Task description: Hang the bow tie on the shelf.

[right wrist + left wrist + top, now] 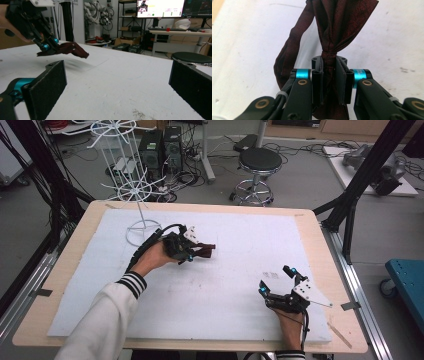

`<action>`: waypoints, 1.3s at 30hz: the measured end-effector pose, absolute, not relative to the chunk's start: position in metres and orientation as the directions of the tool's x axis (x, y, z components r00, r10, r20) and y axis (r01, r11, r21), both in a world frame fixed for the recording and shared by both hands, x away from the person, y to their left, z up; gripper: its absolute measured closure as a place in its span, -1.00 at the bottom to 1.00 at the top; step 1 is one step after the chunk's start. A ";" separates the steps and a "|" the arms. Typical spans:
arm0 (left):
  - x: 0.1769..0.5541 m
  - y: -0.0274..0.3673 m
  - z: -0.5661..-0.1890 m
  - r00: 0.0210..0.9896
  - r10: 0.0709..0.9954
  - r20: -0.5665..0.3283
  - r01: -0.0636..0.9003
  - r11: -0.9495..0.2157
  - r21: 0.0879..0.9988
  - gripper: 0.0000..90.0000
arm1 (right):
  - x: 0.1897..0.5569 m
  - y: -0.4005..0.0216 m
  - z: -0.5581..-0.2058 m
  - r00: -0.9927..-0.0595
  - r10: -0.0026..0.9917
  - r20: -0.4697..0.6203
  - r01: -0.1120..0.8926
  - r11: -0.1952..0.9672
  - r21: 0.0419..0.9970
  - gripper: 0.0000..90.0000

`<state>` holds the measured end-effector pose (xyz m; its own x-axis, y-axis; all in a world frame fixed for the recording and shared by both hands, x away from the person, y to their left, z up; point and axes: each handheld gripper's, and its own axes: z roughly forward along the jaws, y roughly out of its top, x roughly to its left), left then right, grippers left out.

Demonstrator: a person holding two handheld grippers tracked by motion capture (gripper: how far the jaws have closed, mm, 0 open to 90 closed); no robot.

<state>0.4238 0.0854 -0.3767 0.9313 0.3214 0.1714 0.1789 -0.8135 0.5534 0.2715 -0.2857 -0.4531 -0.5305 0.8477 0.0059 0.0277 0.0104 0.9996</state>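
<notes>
**A:** so that dark red bow tie [342,22] is pinched right at its knot by the left gripper [329,75], lifted just clear of the white foam mat [225,285], over on the left half near the foot of the white wire rack [135,195]. One wing fans out past the jaws and the strap loop dangles off to the side.

**B:** and the right gripper [280,282]?

**A:** parked near the front right of the mat, jaws spread wide, nothing between them.

**B:** what worries you here?

**A:** my guess is the rack is where it's going. The grip is only on that narrow bunched middle, so the slick fabric could slide out if the hand tips or swings. And that loose strap could snag on one of the rack's arms and yank the tie free, or rock the rack, since its base looks light.
</notes>
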 end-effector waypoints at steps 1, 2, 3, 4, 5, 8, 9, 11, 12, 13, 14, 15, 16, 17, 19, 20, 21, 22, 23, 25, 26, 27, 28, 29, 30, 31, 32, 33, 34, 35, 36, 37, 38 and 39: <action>0.423 0.087 -0.375 0.929 0.329 0.171 0.186 -0.812 0.553 0.71 | 0.271 -0.285 -0.453 -0.530 0.848 0.009 0.030 0.008 1.000 -0.99; 0.421 0.089 -0.372 0.927 0.331 0.178 0.182 -0.811 0.556 0.71 | 0.271 -0.285 -0.453 -0.530 0.848 0.007 0.028 0.010 1.000 -0.99; 0.419 0.091 -0.370 0.924 0.340 0.174 0.185 -0.796 0.576 0.71 | 0.271 -0.285 -0.453 -0.530 0.848 0.005 0.028 0.012 1.000 -0.99; 0.417 0.094 -0.367 0.923 0.348 0.165 0.188 -0.782 0.594 0.71 | 0.271 -0.285 -0.453 -0.530 0.848 0.008 0.030 0.010 0.999 -0.99; 0.415 0.096 -0.365 0.919 0.357 0.164 0.191 -0.771 0.608 0.71 | 0.271 -0.285 -0.453 -0.530 0.848 0.006 0.029 0.011 1.000 -0.98; 0.410 0.104 -0.360 0.909 0.382 0.169 0.201 -0.754 0.625 0.71 | 0.271 -0.285 -0.453 -0.531 0.848 0.002 0.025 0.013 1.000 -0.98; 0.408 0.107 -0.359 0.908 0.383 0.169 0.200 -0.751 0.629 0.71 | 0.271 -0.285 -0.453 -0.530 0.848 0.005 0.030 0.013 0.999 -0.98; 0.404 0.112 -0.356 0.903 0.393 0.173 0.199 -0.740 0.642 0.71 | 0.271 -0.285 -0.453 -0.529 0.849 0.001 0.025 0.014 1.000 -0.99; 0.403 0.115 -0.354 0.898 0.403 0.175 0.201 -0.731 0.652 0.71 | 0.271 -0.285 -0.453 -0.530 0.848 0.003 0.027 0.013 1.000 -0.99; 0.401 0.119 -0.352 0.891 0.418 0.174 0.208 -0.719 0.663 0.71 | 0.271 -0.285 -0.453 -0.530 0.848 0.002 0.025 0.014 1.000 -0.98; 0.400 0.123 -0.349 0.888 0.426 0.175 0.210 -0.714 0.668 0.71 | 0.271 -0.285 -0.453 -0.530 0.848 0.001 0.025 0.014 1.000 -0.99; 0.399 0.125 -0.348 0.885 0.434 0.168 0.216 -0.703 0.678 0.71 | 0.271 -0.285 -0.453 -0.530 0.848 0.001 0.026 0.015 1.000 -0.99; 0.398 0.129 -0.347 0.880 0.444 0.169 0.218 -0.693 0.688 0.71 | 0.271 -0.285 -0.453 -0.530 0.848 0.001 0.025 0.014 1.000 -0.99; 0.397 0.132 -0.346 0.877 0.451 0.166 0.222 -0.686 0.693 0.71 | 0.271 -0.285 -0.453 -0.530 0.848 0.001 0.025 0.015 1.000 -0.99; 0.393 0.139 -0.344 0.869 0.467 0.164 0.224 -0.666 0.712 0.71 | 0.272 -0.285 -0.453 -0.529 0.849 0.000 0.024 0.015 1.000 -0.99; 0.391 0.142 -0.343 0.864 0.473 0.170 0.224 -0.666 0.712 0.71 | 0.272 -0.285 -0.453 -0.529 0.849 0.000 0.024 0.015 1.000 -0.99; 0.389 0.146 -0.342 0.859 0.485 0.167 0.229 -0.654 0.721 0.71 | 0.271 -0.285 -0.453 -0.530 0.848 0.003 0.026 0.013 1.000 -0.99; 0.387 0.150 -0.341 0.854 0.491 0.172 0.224 -0.645 0.731 0.71 | 0.271 -0.285 -0.453 -0.529 0.849 0.003 0.027 0.013 1.000 -0.98; 0.384 0.153 -0.340 0.849 0.499 0.170 0.225 -0.634 0.740 0.71 | 0.271 -0.285 -0.453 -0.530 0.848 0.001 0.025 0.014 1.000 -0.99; 0.378 0.162 -0.338 0.841 0.511 0.179 0.215 -0.619 0.755 0.71 | 0.271 -0.285 -0.453 -0.530 0.848 0.002 0.025 0.014 1.000 -0.98; 0.376 0.165 -0.337 0.839 0.515 0.178 0.214 -0.613 0.761 0.71 | 0.271 -0.285 -0.453 -0.530 0.848 0.002 0.025 0.014 1.000 -0.98; 0.373 0.169 -0.337 0.836 0.518 0.178 0.211 -0.605 0.768 0.71 | 0.271 -0.285 -0.453 -0.530 0.848 0.002 0.025 0.014 1.000 -0.98; 0.371 0.173 -0.337 0.832 0.523 0.185 0.207 -0.603 0.770 0.71 | 0.271 -0.285 -0.453 -0.530 0.848 0.004 0.027 0.012 1.000 -0.98; 0.368 0.177 -0.336 0.827 0.529 0.187 0.208 -0.599 0.773 0.71 | 0.271 -0.285 -0.453 -0.530 0.848 0.002 0.025 0.014 1.000 -0.99; 0.366 0.182 -0.336 0.822 0.539 0.187 0.211 -0.592 0.778 0.71 | 0.271 -0.285 -0.453 -0.530 0.848 0.002 0.025 0.013 1.000 -0.99; 0.364 0.186 -0.336 0.818 0.545 0.185 0.214 -0.587 0.781 0.71 | 0.271 -0.285 -0.453 -0.530 0.848 0.003 0.028 0.014 1.000 -0.98; 0.362 0.192 -0.336 0.806 0.561 0.188 0.217 -0.576 0.788 0.71 | 0.271 -0.285 -0.453 -0.530 0.848 0.003 0.026 0.013 1.000 -0.98; 0.361 0.195 -0.335 0.802 0.568 0.186 0.218 -0.568 0.794 0.71 | 0.271 -0.285 -0.453 -0.531 0.847 0.005 0.029 0.012 1.000 -0.99; 0.359 0.200 -0.334 0.795 0.577 0.186 0.220 -0.561 0.798 0.71 | 0.271 -0.285 -0.453 -0.531 0.847 0.006 0.030 0.012 0.999 -0.99; 0.358 0.204 -0.333 0.788 0.587 0.185 0.221 -0.550 0.806 0.71 | 0.272 -0.285 -0.453 -0.529 0.849 0.004 0.026 0.012 1.000 -0.99; 0.356 0.210 -0.331 0.781 0.596 0.187 0.220 -0.543 0.810 0.71 | 0.271 -0.285 -0.453 -0.530 0.848 0.003 0.026 0.013 1.000 -0.99; 0.355 0.214 -0.331 0.776 0.605 0.178 0.223 -0.527 0.820 0.71 | 0.271 -0.285 -0.453 -0.531 0.848 0.005 0.029 0.013 0.999 -0.98; 0.354 0.218 -0.329 0.770 0.613 0.177 0.226 -0.522 0.823 0.71 | 0.271 -0.285 -0.453 -0.530 0.848 0.001 0.025 0.014 1.000 -0.99; 0.353 0.221 -0.329 0.767 0.618 0.175 0.228 -0.516 0.826 0.71 | 0.271 -0.285 -0.453 -0.530 0.848 0.002 0.026 0.013 1.000 -0.99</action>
<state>0.3535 0.2207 -0.3288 0.7669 0.6176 0.1746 0.2277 -0.5162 0.8257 0.2714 -0.2852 -0.4533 -0.5297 0.8482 0.0024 0.0257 0.0132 0.9996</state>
